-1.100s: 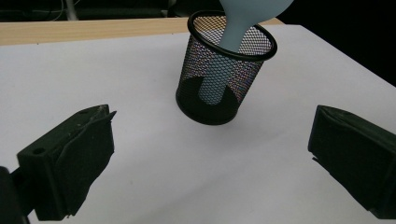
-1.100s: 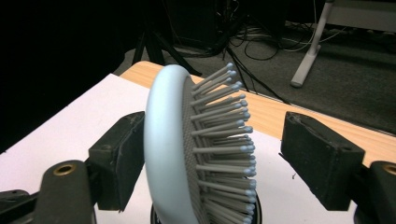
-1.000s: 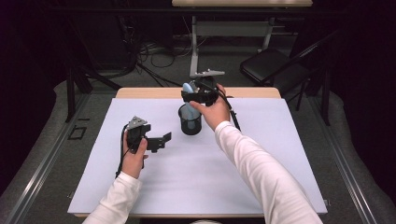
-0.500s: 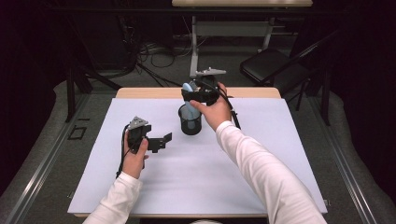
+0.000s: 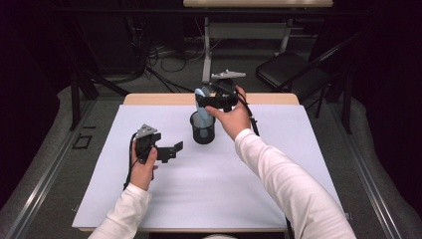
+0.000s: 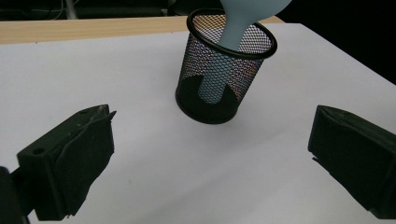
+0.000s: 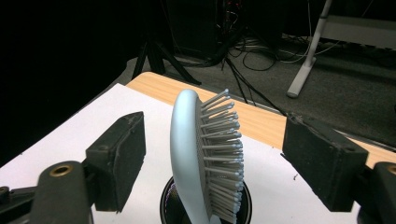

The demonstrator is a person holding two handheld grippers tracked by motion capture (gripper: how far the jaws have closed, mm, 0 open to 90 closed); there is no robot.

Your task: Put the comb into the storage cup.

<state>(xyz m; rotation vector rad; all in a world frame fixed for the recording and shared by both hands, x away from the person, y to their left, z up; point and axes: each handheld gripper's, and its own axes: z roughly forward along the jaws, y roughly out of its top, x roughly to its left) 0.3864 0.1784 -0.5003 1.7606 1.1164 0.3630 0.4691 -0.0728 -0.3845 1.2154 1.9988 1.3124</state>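
Right fingers spread wide, clear of upright brush standing handle-down in cup; left fingers wide, cup at 12 o'clock.

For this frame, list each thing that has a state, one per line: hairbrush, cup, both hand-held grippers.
Hairbrush: standing handle-down in the cup, head above the rim, leaning, free of the pads.
Mesh cup: upright on the white table cover, holding the hairbrush.
Right hand-held gripper: open, jaws on either side of the brush head with gaps both sides.
Left hand-held gripper: open, empty, low over the table and pointing at the cup.
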